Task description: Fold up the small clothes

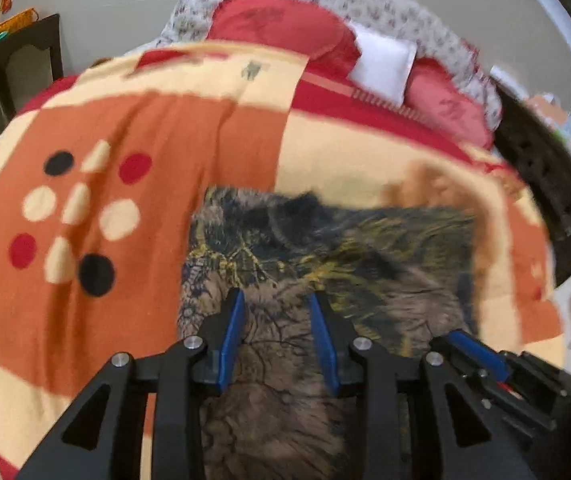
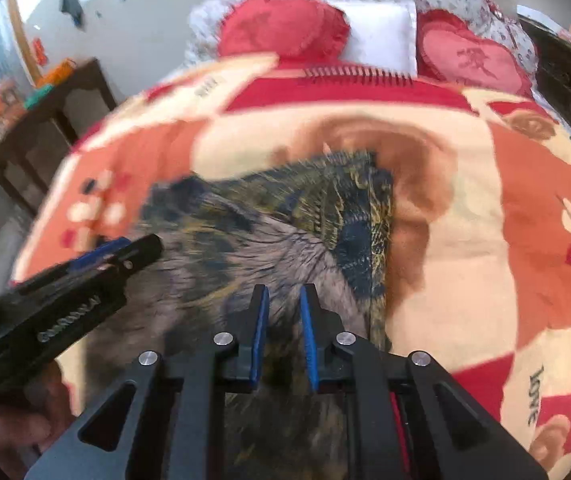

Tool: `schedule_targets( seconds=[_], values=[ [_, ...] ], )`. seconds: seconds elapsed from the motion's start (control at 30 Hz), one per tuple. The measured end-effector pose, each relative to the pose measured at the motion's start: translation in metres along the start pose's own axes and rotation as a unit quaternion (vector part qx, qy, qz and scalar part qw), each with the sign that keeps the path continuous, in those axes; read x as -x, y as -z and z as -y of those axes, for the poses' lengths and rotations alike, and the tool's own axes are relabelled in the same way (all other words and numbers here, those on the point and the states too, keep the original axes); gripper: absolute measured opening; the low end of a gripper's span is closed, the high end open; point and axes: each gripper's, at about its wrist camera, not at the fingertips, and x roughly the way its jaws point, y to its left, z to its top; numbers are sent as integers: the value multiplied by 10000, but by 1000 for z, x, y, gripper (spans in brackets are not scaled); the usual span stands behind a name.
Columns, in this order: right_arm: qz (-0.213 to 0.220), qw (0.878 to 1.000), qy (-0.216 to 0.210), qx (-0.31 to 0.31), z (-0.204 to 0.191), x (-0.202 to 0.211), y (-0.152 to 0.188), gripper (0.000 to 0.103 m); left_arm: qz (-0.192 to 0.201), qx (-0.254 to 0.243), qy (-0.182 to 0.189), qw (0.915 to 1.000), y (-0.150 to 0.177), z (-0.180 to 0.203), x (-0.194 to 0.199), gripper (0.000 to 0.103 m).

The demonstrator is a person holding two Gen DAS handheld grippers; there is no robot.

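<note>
Both wrist views steeply down, close, sharing patterned garment [image 1: 325, 248]

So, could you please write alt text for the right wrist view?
A dark patterned cloth lies spread on an orange, cream and red blanket, with the right gripper above its near part, blue pads slightly apart. The left gripper enters from the left; red cushions sit behind.

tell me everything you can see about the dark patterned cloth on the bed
The dark patterned cloth is a soft, thin-looking fabric printed in grey-brown, navy and yellow-gold feathery lines. It lies spread fairly flat, with slight wrinkles, on the orange, cream and red blanket that covers the bed. Its far and side edges look roughly straight; the near part is hidden behind the grippers. The left gripper and right gripper are over it, jaws slightly apart; motion blur hides whether they touch or pinch it.
</note>
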Motion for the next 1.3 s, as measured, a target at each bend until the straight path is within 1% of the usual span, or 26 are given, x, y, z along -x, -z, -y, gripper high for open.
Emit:
schedule_targets(
  seconds=[0.03,0.07,0.17,0.27,0.3,0.33,0.4,0.43,0.47,0.5,0.53,0.57,0.63,0.67,0.7,0.77,0.8,0.83,0.93,0.97,1.1,1.17,1.3],
  values=[
    [-80,10000,49,17,5,-13,4,12,5,-88,-32,10000,8,-1,-11,35],
    [31,10000,-55,1,11,-20,9,11,235,-100,22,9997,13,-3,-10,36],
    [368,9990,-236,40,19,-18,19,10,280,26,141,9995,16,-8,-10,36],
    [419,9987,-293,7,23,-15,21,10,267,6,156,9995,16,-9,-9,39],
    [420,9987,-274,27,21,-14,22,10,249,-31,158,9996,16,-8,-10,42],
    [388,9989,-268,70,19,-12,22,11,191,-124,138,9996,16,-5,-8,46],
    [206,9994,-278,66,19,-3,19,11,103,-259,76,9996,14,-3,2,46],
    [226,9992,-317,-65,21,10,19,11,100,-210,57,9997,14,-1,9,47],
    [345,9986,-378,-119,20,27,21,11,128,-115,79,9998,18,-4,20,49],
    [453,9982,-393,-82,19,43,26,11,175,-73,101,9998,25,-5,36,57],
    [534,9980,-351,-26,17,59,33,14,236,-79,73,9997,32,-5,48,68],
    [565,9982,-207,26,15,76,43,17,330,-96,-2,9994,44,-5,65,74],
    [530,9986,15,50,12,102,64,18,407,-242,-93,9988,66,0,92,100],
    [541,9985,64,82,9,116,77,19,392,-380,-90,9985,81,5,105,103],
    [570,9983,108,103,7,128,90,19,346,-505,-127,9980,94,9,116,103],
    [589,9980,234,87,5,147,116,27,305,-670,-252,9970,118,15,130,103],
    [568,9980,278,35,4,153,128,28,305,-716,-328,9964,129,17,136,103],
    [557,9980,300,-21,4,158,140,29,292,-766,-359,9960,143,18,143,103],
    [452,9982,387,-84,5,164,168,29,151,-923,-279,9952,166,24,155,103],
    [393,9984,394,-93,5,165,177,29,127,-926,-267,9953,168,26,157,103],
    [321,9987,365,-132,4,166,195,29,45,-991,-270,9947,182,33,168,103],
    [298,9989,332,-147,4,167,199,29,-9,-1000,-258,9947,185,34,171,103],
    [340,9989,307,-90,2,173,202,29,12,-1058,-390,9936,187,36,174,103]
  ],
)
